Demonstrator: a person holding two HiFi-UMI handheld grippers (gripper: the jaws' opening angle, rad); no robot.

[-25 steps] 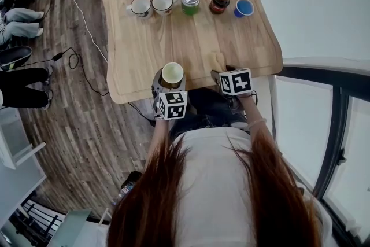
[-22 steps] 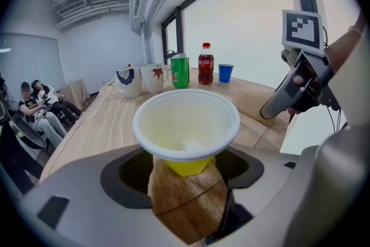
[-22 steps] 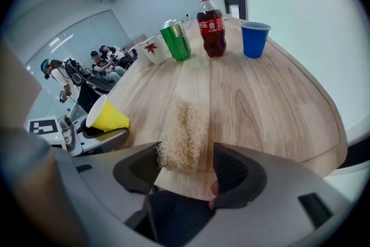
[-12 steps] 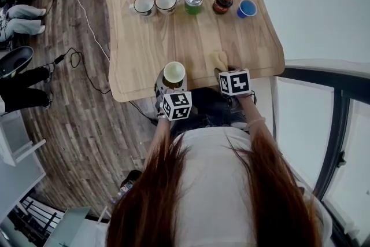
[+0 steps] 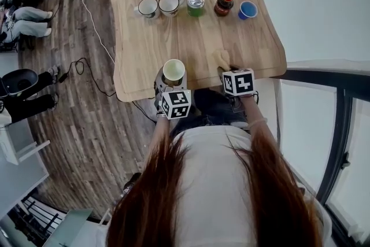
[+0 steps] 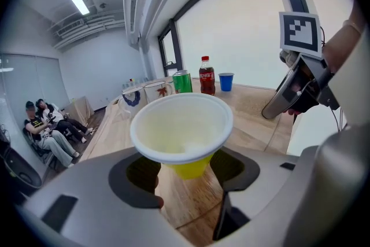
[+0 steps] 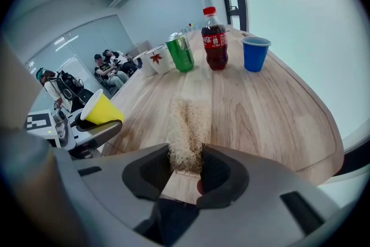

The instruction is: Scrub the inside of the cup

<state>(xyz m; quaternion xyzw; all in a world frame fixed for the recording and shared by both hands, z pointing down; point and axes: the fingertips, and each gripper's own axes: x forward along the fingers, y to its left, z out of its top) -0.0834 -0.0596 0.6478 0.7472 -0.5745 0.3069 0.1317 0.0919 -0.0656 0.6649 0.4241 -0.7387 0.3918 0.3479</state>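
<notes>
Two risks: crushing the yellow cup [image 6: 182, 127] pinched in left gripper [image 6: 186, 177] fingers; losing the scrubber [image 7: 188, 124], lower centre on desk [image 7: 266, 107], right gripper [image 7: 188, 172] fingers closing on just its end.

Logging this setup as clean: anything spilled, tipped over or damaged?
Nothing stands out. The two mugs, green can, cola bottle and blue cup stand upright in a row, with no spill. The left gripper holds the yellow cup tilted; the right gripper is closing its fingers on the scrub pad.
</notes>
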